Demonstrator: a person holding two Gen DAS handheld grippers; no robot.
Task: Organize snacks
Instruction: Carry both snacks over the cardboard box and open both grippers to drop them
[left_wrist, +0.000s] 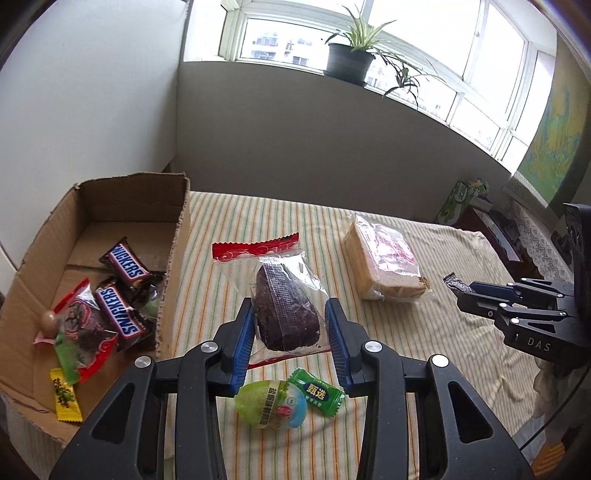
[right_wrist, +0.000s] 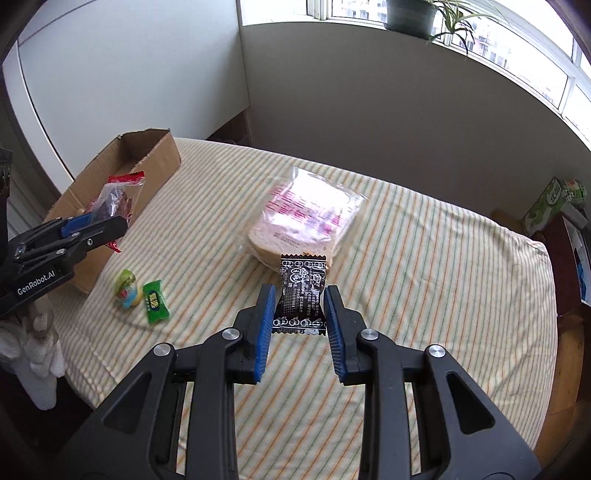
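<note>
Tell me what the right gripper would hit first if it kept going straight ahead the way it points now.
Probably the wrapped sliced bread: it lies directly beyond the black snack packet that the right gripper holds. Depth is unclear, and the gripper may be high enough to pass over it.

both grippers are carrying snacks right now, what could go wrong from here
The left gripper pinches the brown cake packet through loose, slippery film, so it may slip before reaching the cardboard box. The right gripper holds the small black packet and might clip the bread packet on its way over.
</note>
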